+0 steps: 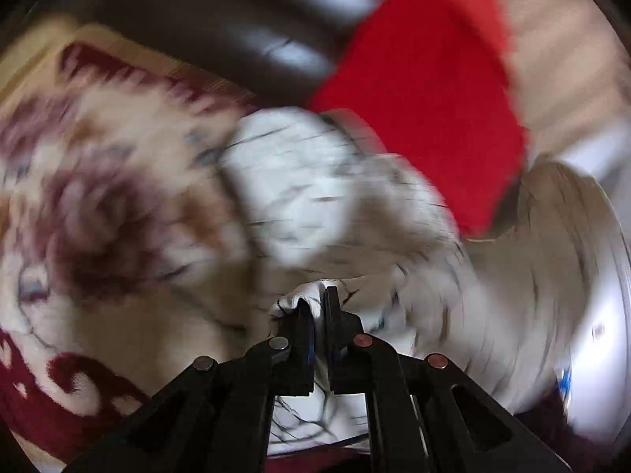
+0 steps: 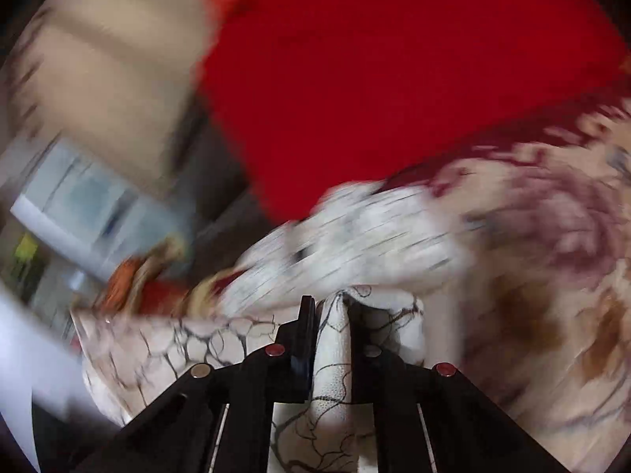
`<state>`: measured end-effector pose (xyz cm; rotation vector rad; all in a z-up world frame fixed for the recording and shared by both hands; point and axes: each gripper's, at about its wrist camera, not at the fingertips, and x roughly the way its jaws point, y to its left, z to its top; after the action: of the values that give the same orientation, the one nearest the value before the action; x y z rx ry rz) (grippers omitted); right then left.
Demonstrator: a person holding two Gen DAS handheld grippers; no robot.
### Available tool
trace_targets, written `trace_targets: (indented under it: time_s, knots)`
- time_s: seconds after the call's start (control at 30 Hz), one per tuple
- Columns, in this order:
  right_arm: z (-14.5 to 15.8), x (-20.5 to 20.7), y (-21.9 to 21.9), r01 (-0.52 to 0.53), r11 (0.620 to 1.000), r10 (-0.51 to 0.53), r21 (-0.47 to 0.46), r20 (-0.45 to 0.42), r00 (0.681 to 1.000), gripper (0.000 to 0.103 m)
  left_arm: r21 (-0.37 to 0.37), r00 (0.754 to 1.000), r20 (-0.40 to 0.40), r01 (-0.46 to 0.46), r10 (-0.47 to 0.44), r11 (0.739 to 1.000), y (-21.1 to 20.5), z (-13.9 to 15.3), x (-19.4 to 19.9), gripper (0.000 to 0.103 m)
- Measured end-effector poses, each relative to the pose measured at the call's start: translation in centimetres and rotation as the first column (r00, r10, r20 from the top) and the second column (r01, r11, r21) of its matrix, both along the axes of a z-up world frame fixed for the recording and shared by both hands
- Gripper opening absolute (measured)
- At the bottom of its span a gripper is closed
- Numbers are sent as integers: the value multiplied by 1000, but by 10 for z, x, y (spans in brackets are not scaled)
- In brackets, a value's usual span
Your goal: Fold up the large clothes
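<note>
Ahead of both grippers, motion blur smears everything; the garment's (image 1: pixel 315 185) outline and long axis cannot be made out. Left gripper (image 1: pixel 317 307) pinches a white, black-veined fold. Right gripper (image 2: pixel 329 307) pinches another bunch of it (image 2: pixel 331 354). Beyond: red cloth (image 2: pixel 374 79), patterned rug (image 1: pixel 98 197).

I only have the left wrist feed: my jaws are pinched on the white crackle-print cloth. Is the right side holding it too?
Observer: Yes, the right gripper is shut on a fold of the same white cloth.
Operator: Anything over there I can't see?
Observer: Something orange and red, too blurred to name, beside the cloth's left edge.
Operator: Does the cloth hang free?
Observer: A flat stretch spreads left of the right gripper; below that is out of frame.
</note>
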<state>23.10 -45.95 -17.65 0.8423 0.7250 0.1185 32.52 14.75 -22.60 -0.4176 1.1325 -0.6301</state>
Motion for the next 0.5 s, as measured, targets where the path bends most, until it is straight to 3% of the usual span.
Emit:
trace_targets:
  time_s: [0.07,0.1,0.17,0.2,0.23,0.33,0.43,0.5]
  knots:
    - [-25,9,-22,100,993,-95,63,-80,992,14,-46,991,-108,-80,75,996,3,-19,12,8]
    - [-39,9,-33,144,982,-130,124,-116,985,22,-60,989,-119,-99,91,993,4,-20,12,8]
    - [-48,3,-39,170,963,-148,208,-117,982,47,-84,988,-106,-125,116,989,4,-16,9,8]
    - [-46,-1,-38,170,961,-150,218,-103,983,72,-90,988,-98,-127,118,988,5,-15,7,8]
    - [-41,-7,-36,172,961,-159,218,-73,985,79,-90,988,-92,-131,123,987,6,-12,3,8]
    - [-19,-21,-30,168,973,-169,161,-4,986,79,-124,987,-84,-150,140,981,10,-6,-4,13]
    - [-3,-27,-15,109,988,-114,110,39,993,80,-191,984,-57,-178,170,965,18,6,-10,14]
    - [7,-29,-2,48,996,-54,77,70,996,80,-192,979,-40,-202,198,960,18,14,-8,14]
